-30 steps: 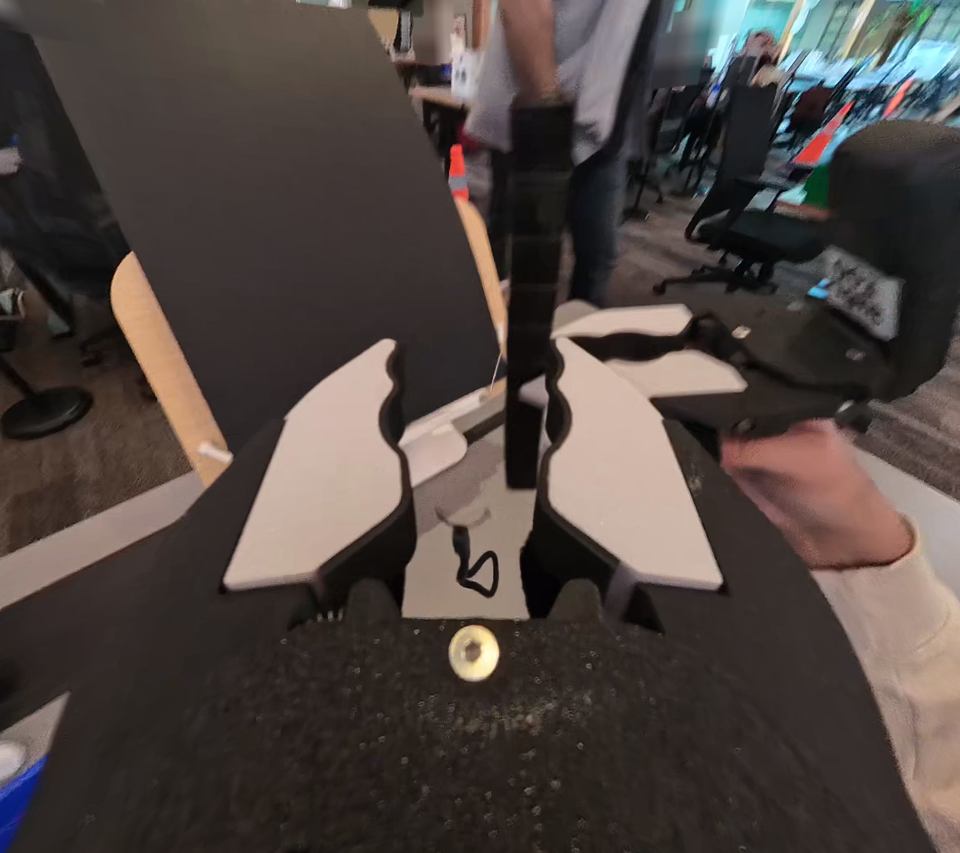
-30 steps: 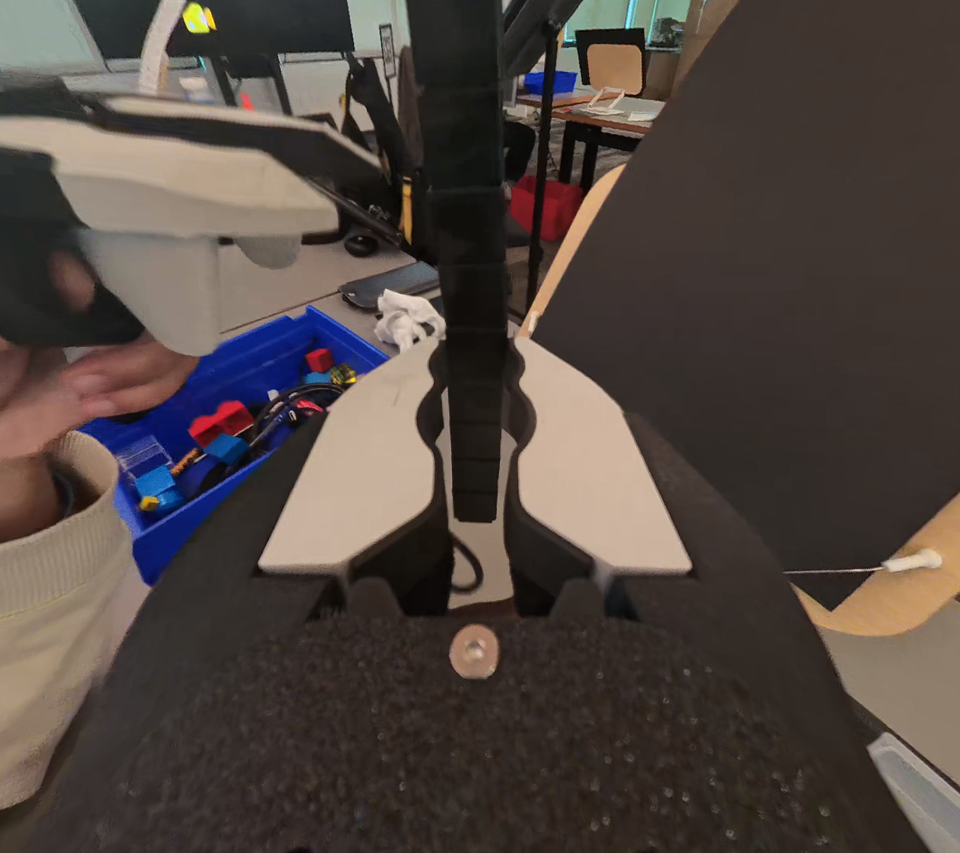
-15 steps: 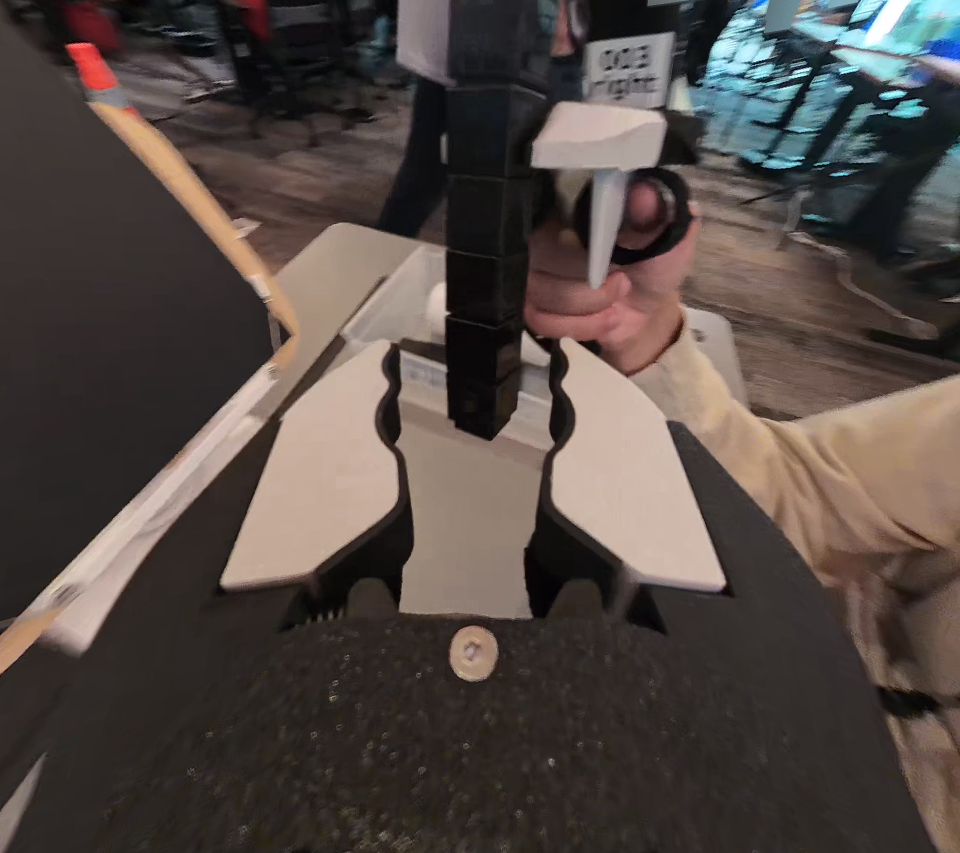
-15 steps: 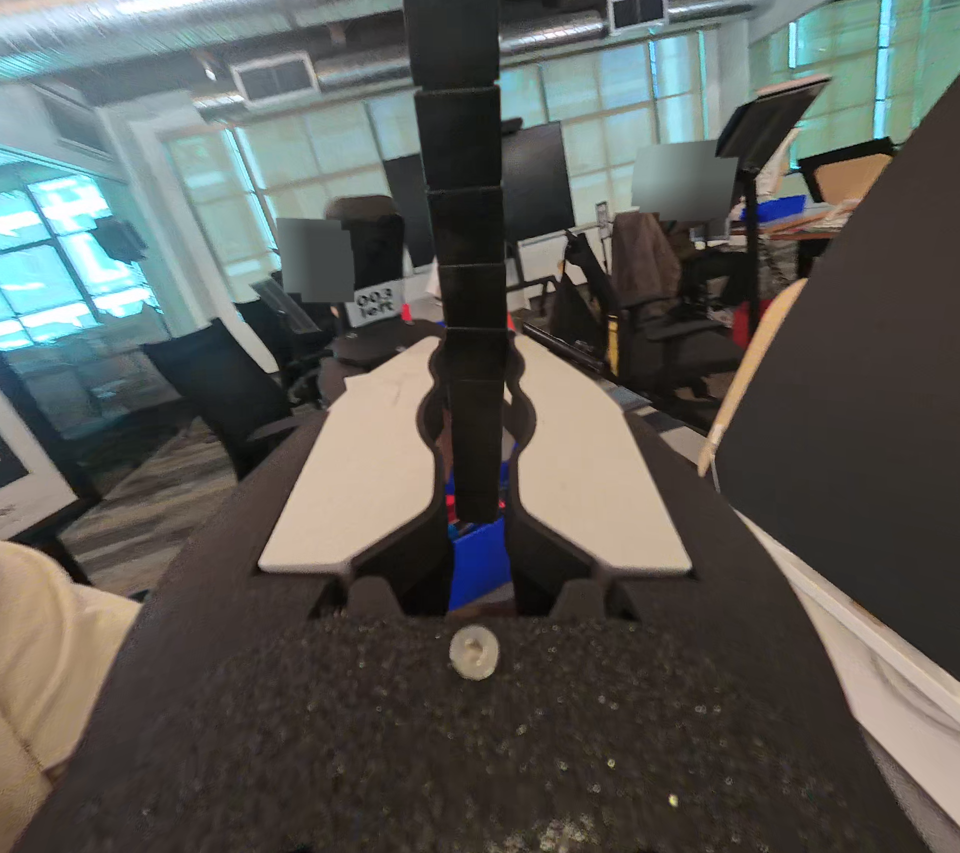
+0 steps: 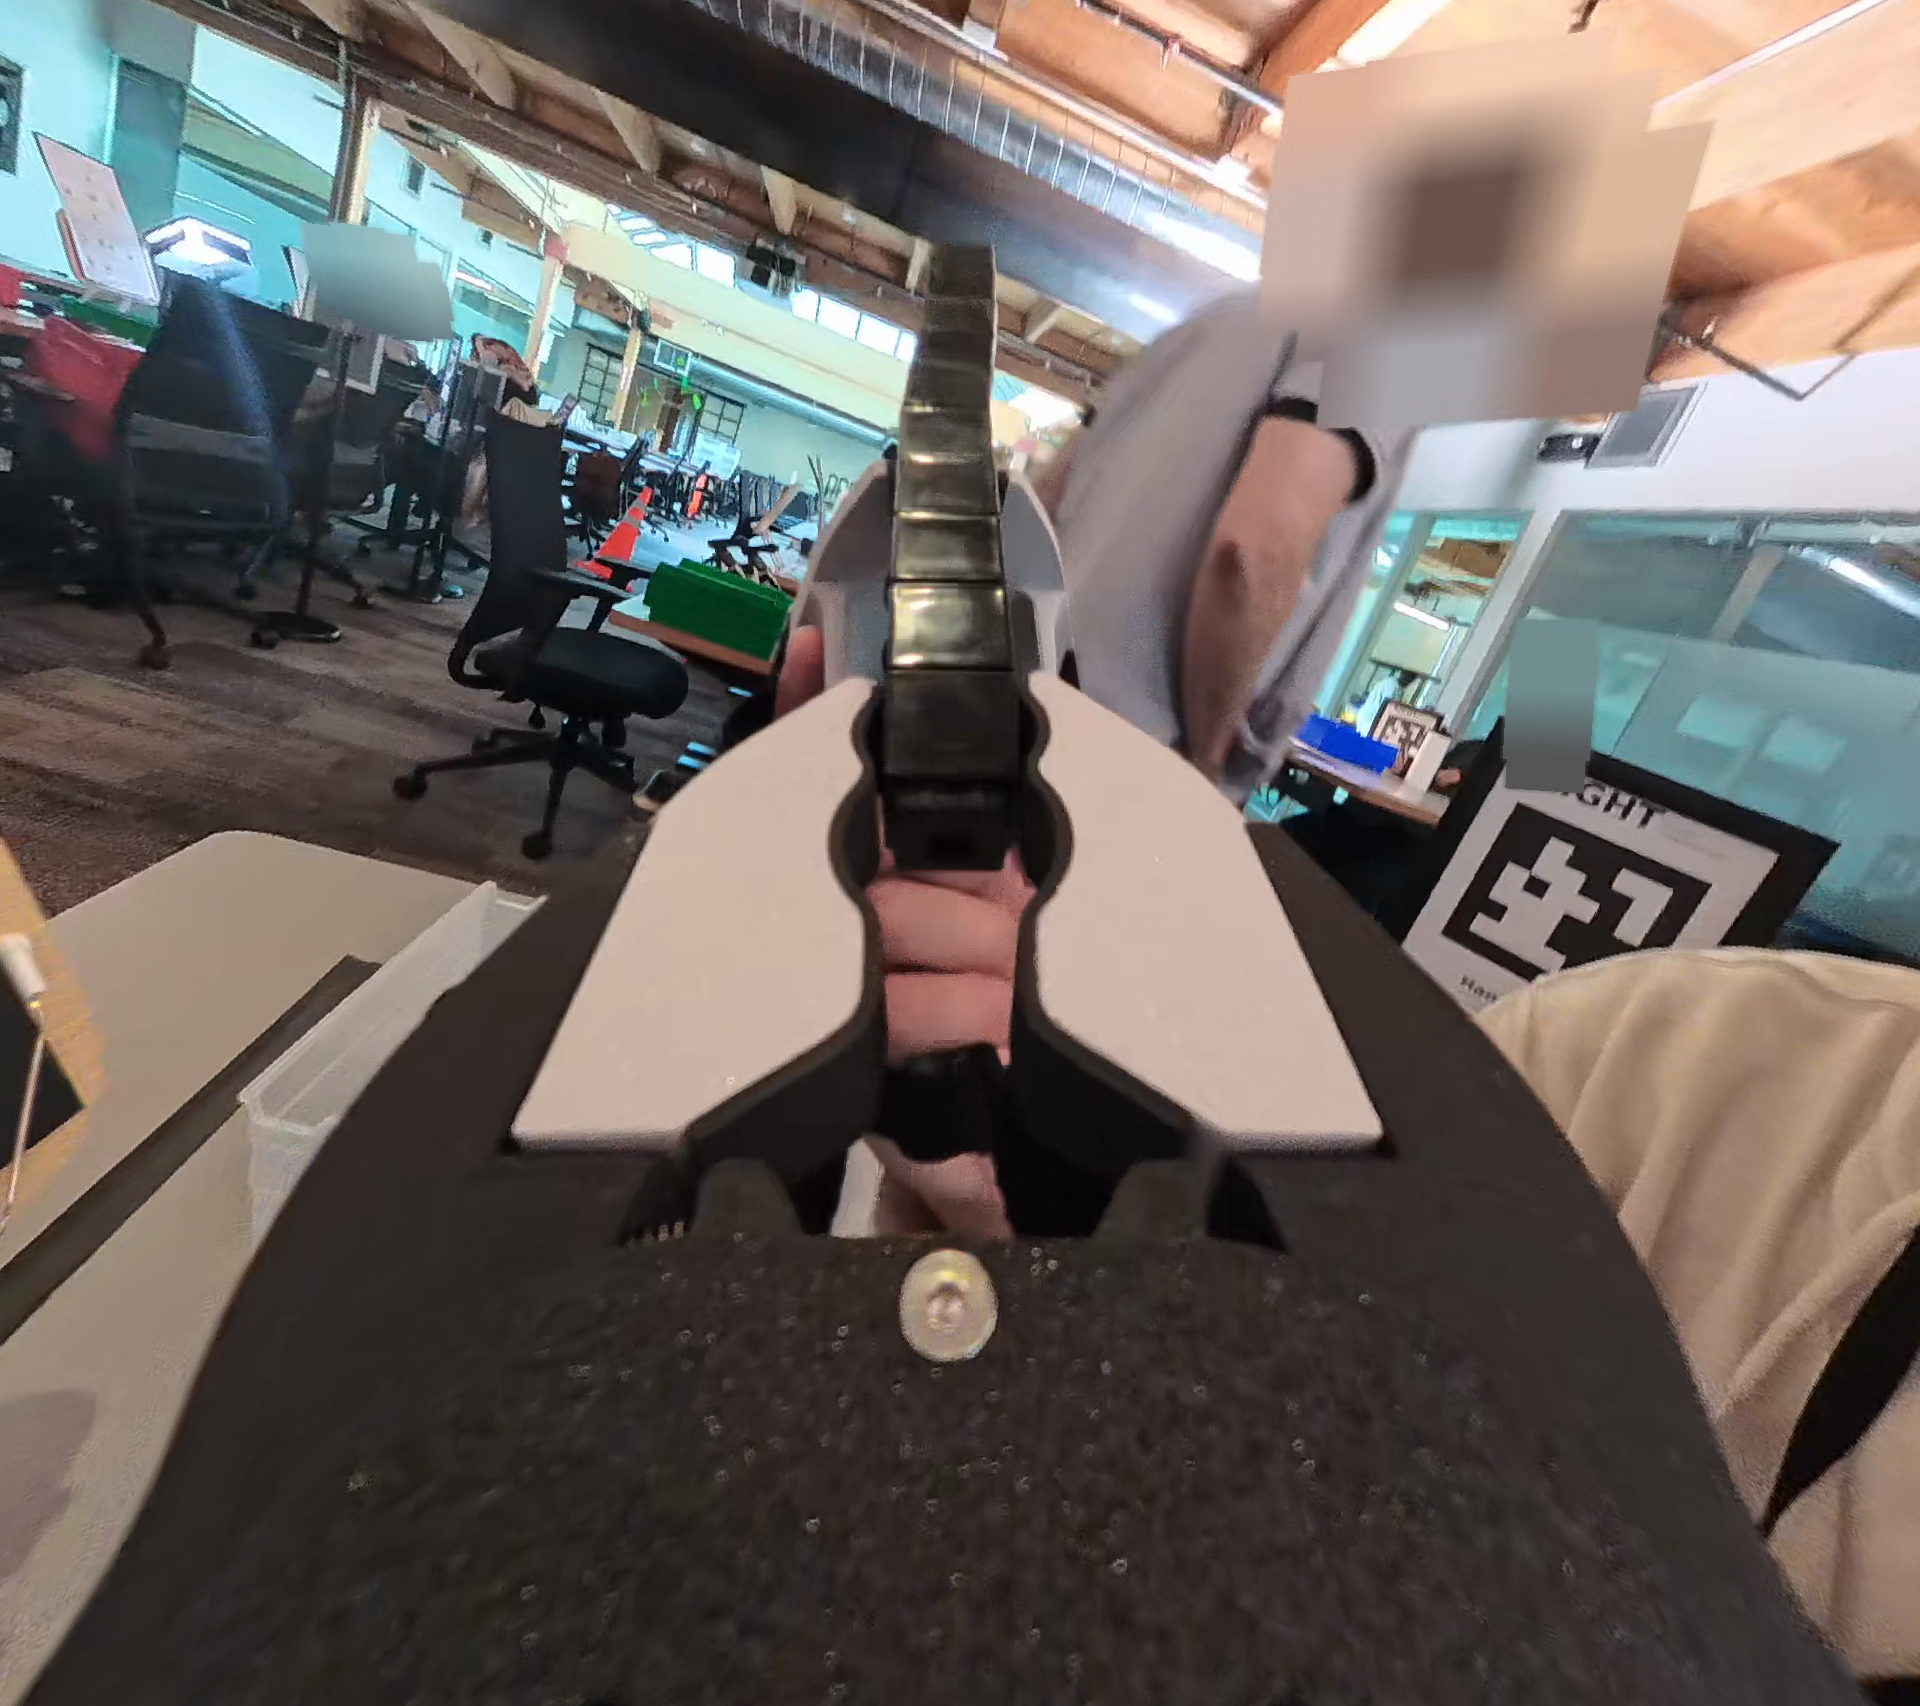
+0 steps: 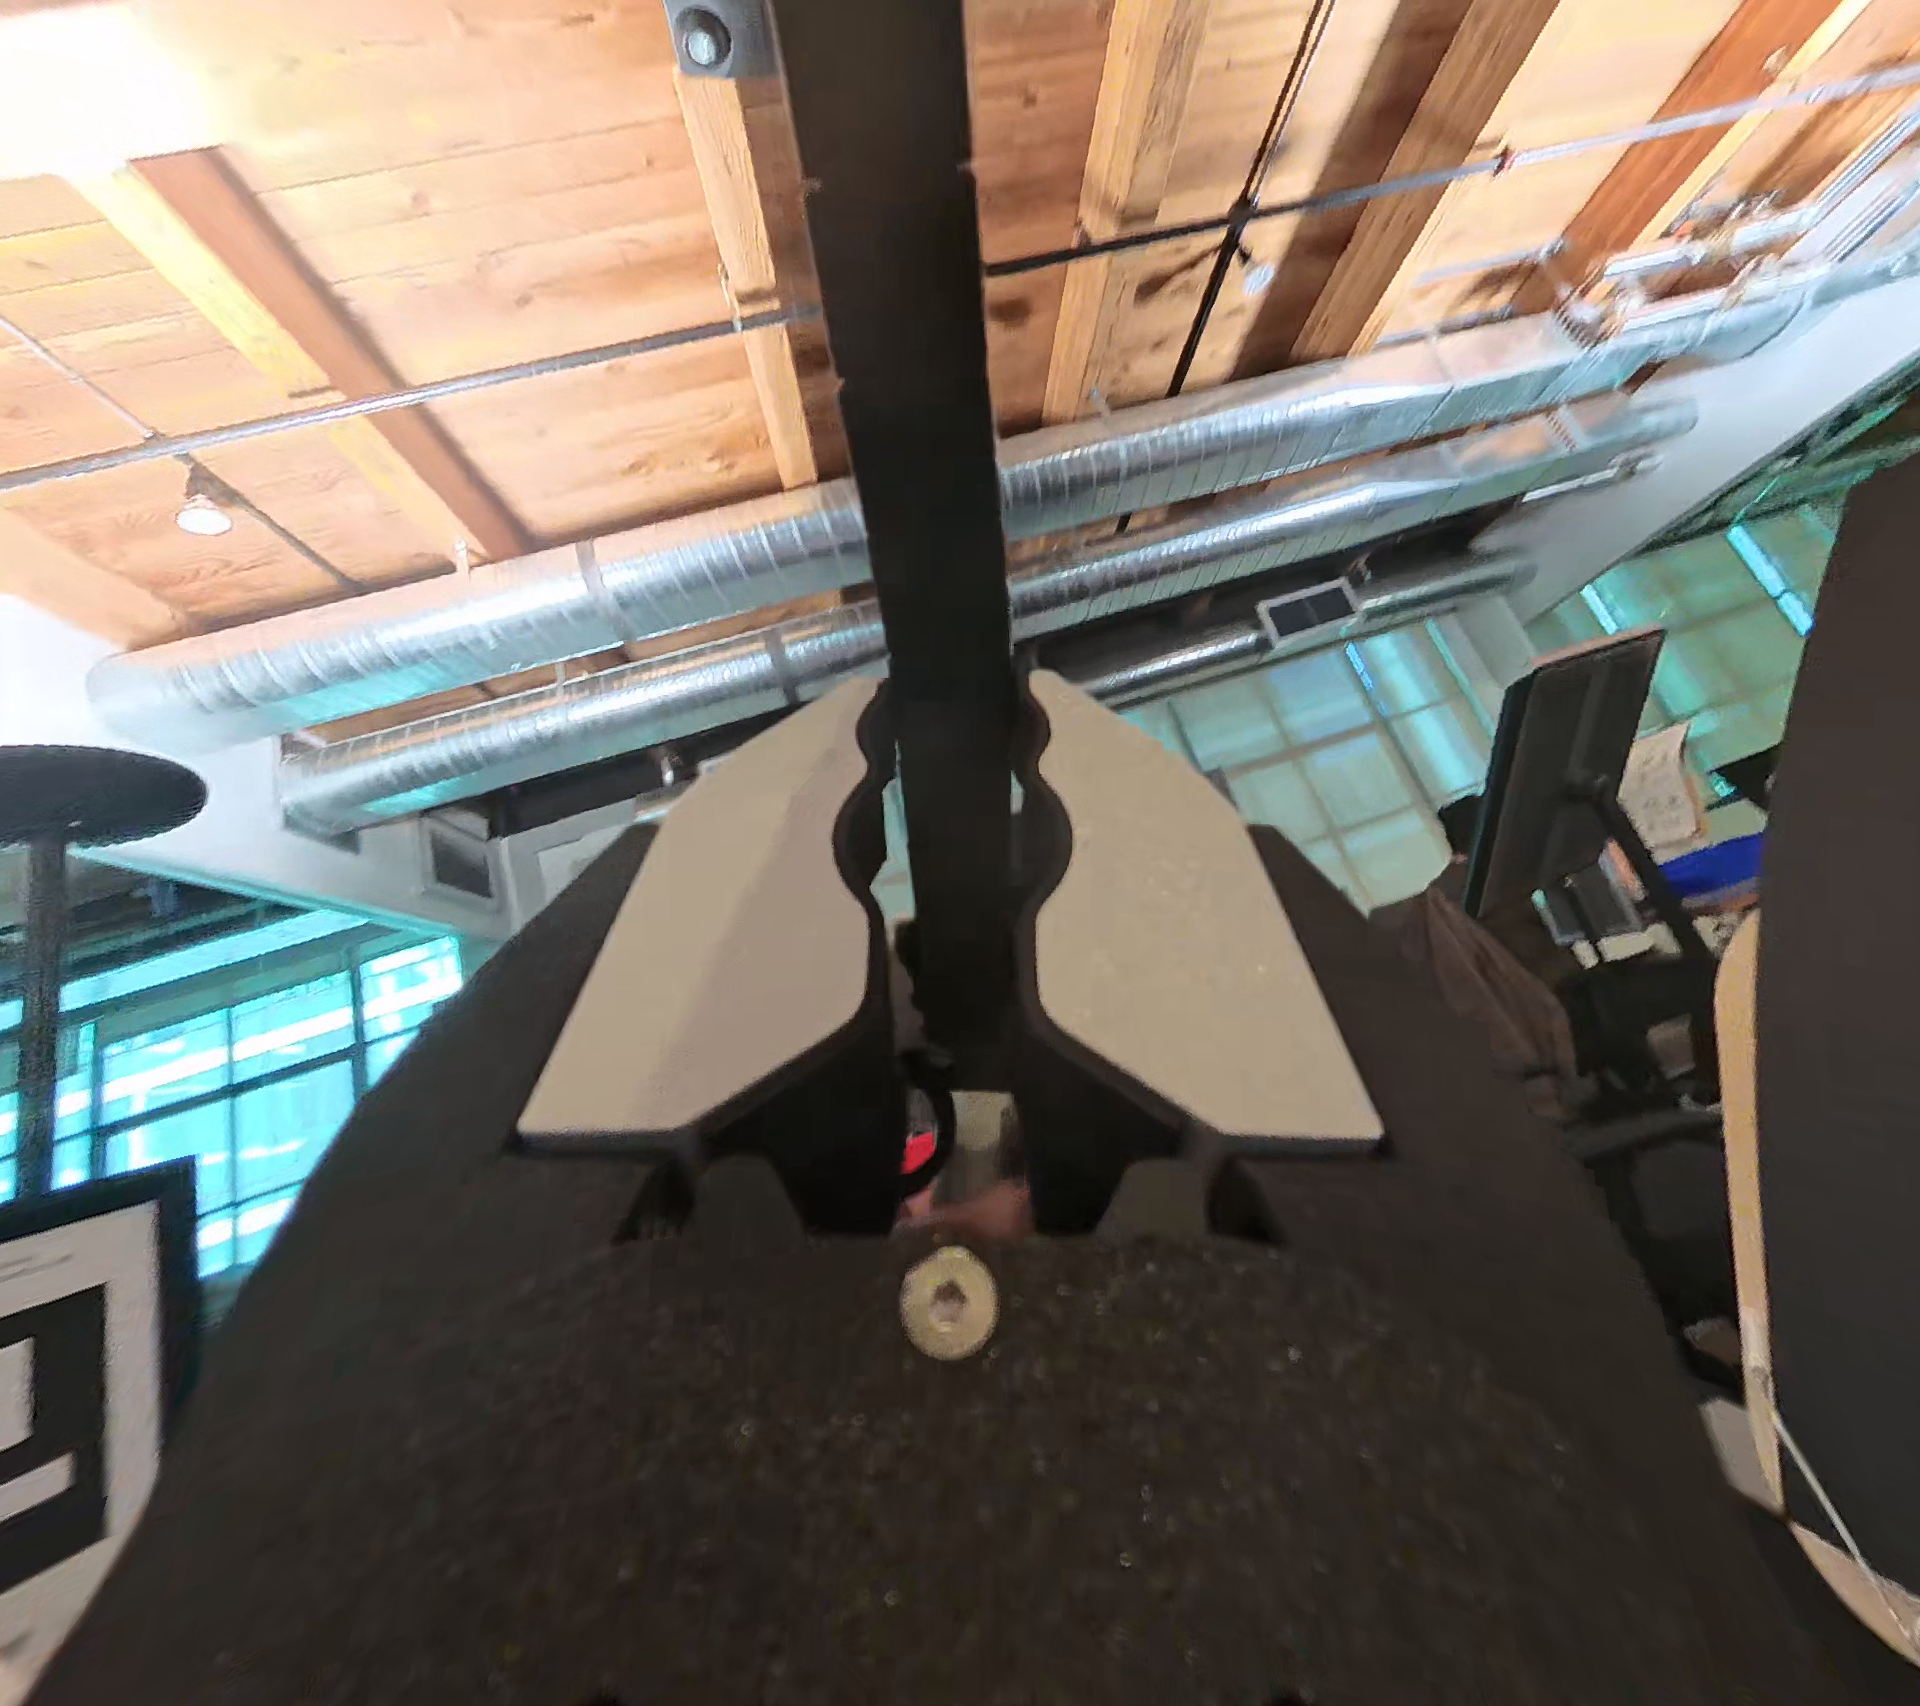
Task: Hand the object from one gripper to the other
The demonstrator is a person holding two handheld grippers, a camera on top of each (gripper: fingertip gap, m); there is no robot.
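Segmented black bar (image 5: 951, 576) stands upright, clamped between both the left gripper (image 5: 948, 783) and the right gripper (image 6: 951, 783) at once.

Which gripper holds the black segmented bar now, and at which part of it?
Both. The left gripper is shut on the bar at its near end; the right gripper is shut on it near the end closest to that camera.

I count one long black stick of blocks (image 5: 948, 586) and two grippers holding it: the left gripper (image 5: 948, 757) and the right gripper (image 6: 948, 747). There is one orange cone (image 5: 623, 536), one green bin (image 5: 717, 609), and maybe four office chairs, though the far ones blur together.
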